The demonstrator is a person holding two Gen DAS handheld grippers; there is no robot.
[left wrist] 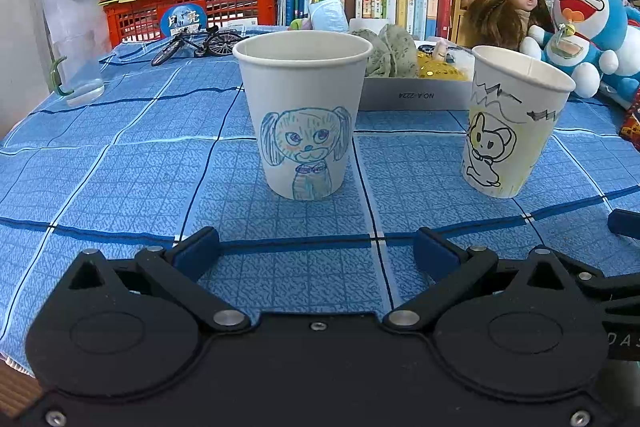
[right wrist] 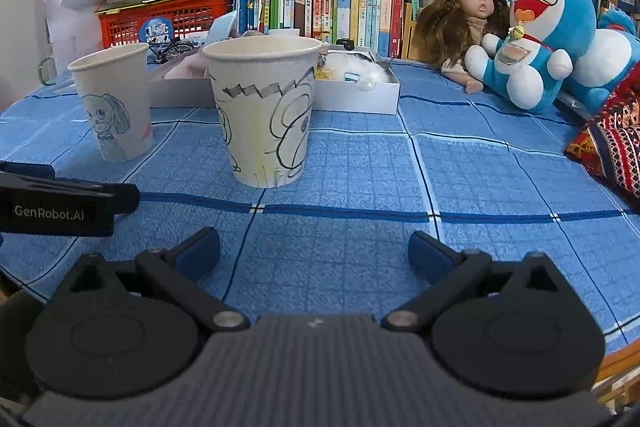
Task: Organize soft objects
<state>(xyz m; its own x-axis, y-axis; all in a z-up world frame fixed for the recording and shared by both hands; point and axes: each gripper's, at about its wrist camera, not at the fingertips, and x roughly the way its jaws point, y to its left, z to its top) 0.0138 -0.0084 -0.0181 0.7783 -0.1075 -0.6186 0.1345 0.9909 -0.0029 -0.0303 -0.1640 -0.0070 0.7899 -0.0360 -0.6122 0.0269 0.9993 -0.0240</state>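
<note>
A: Nearest us, the left gripper (left wrist: 316,247) has its jaws spread wide with only blue tablecloth (left wrist: 120,179) between them, holding nothing. The right gripper (right wrist: 314,247) is the same: wide open, empty, low over the cloth.

B: So what's the first thing in the way?

A: Two paper cups. The dog cup (left wrist: 302,115) stands upright just ahead of the left gripper, and the yellow-drawn cup (right wrist: 264,115) stands ahead and a little left of the right one. They look light and empty (I can't see their bottoms), so I'd guess a forward reach that clips a rim would tip or skid them.

B: And the soft things?

A: Farther back. Behind the cups sits a shallow white box (right wrist: 360,93) holding a greenish cloth bundle (left wrist: 390,53), something yellow and a white fluffy piece (right wrist: 360,71). Reaching over the cups for those is probably the riskiest line.

B: Further right?

A: A doll (right wrist: 466,23) and a blue cat plush (right wrist: 540,39) lean together at the far right, touching, with a patterned knit (right wrist: 612,143) nearer the right edge. Pulling the plush could topple the doll. Also, the two grippers are close side by side; crossing paths might knock them together.
</note>
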